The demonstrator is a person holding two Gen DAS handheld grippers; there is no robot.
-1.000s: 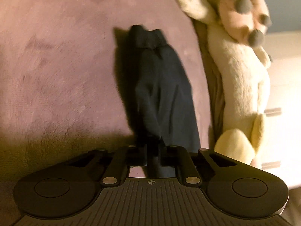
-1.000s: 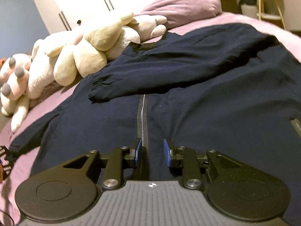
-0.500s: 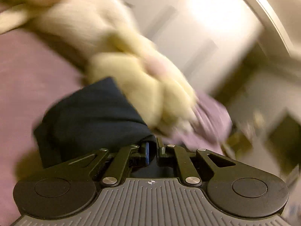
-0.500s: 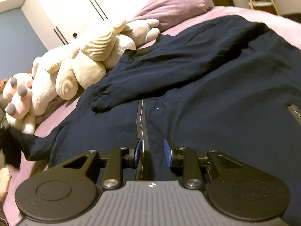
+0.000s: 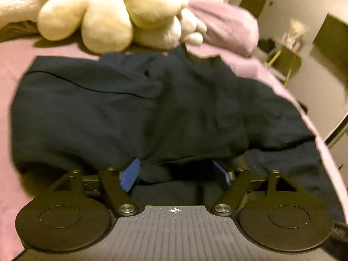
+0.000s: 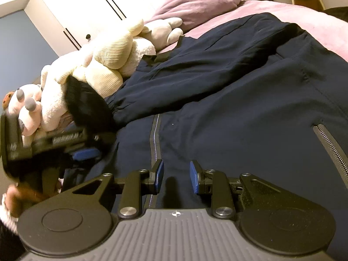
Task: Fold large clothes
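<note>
- The left gripper (image 5: 176,173), clamped on the sleeve a second ago, has just opened its jaws wide, dropping that sleeve across the dark navy zip-up jacket (image 6: 239,113) on the pink bed (image 5: 13,52).
- The right gripper (image 6: 176,177) hovers half-open and empty over the zip.
- Judged: both sleeves folded in; body fold next.

Jacket (image 6: 250,113): dark navy, silver zip line down the front, grey-toothed zip at right pocket. Bedspread (image 5: 13,50) and pillow (image 6: 195,0): dusty pink-mauve. Plush toys (image 5: 108,17) far left: cream, one ribbed, one pale pink with grey paw pads. Gripper pads (image 6: 157,175): blue on black bodies. Wardrobe (image 6: 97,6): white, black handles.
</note>
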